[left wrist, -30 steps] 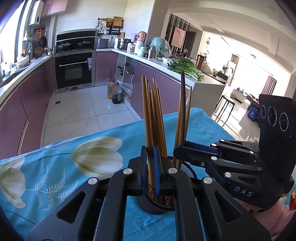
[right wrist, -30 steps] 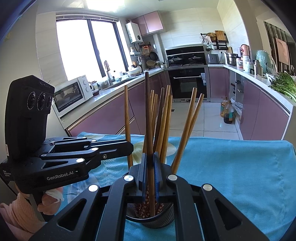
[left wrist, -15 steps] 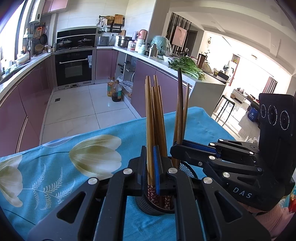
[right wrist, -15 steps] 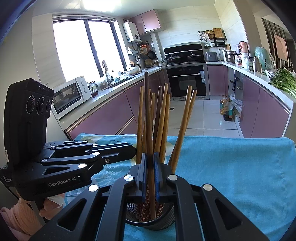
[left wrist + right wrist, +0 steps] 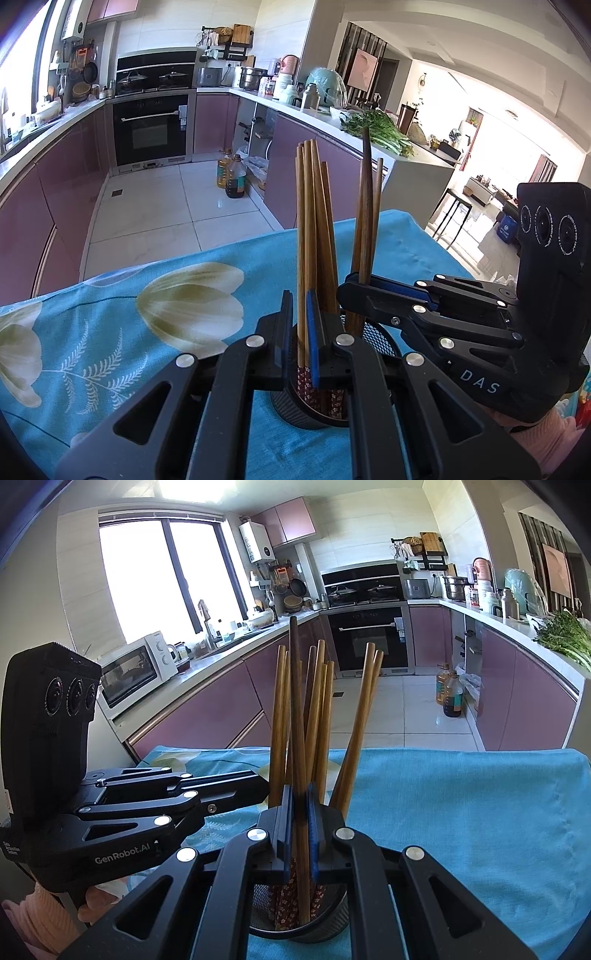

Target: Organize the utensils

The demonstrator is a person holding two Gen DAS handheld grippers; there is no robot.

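Observation:
A black mesh utensil holder (image 5: 314, 410) stands on the blue flowered cloth and holds several wooden chopsticks (image 5: 317, 229). My left gripper (image 5: 300, 325) is shut on one light chopstick, whose lower end is inside the holder. My right gripper (image 5: 300, 819) is shut on a darker chopstick (image 5: 295, 701), also standing in the holder (image 5: 325, 923). Each gripper shows in the other's view: the right one (image 5: 347, 291) on the right, the left one (image 5: 258, 786) on the left.
The blue cloth (image 5: 110, 332) covers the table, whose far edge drops to the tiled kitchen floor. Purple cabinets, an oven (image 5: 151, 129) and counters stand beyond. Oil bottles (image 5: 232, 177) stand on the floor.
Both grippers have lowered their chopsticks deeper into the holder, and the chopsticks have gathered closer together and more upright.

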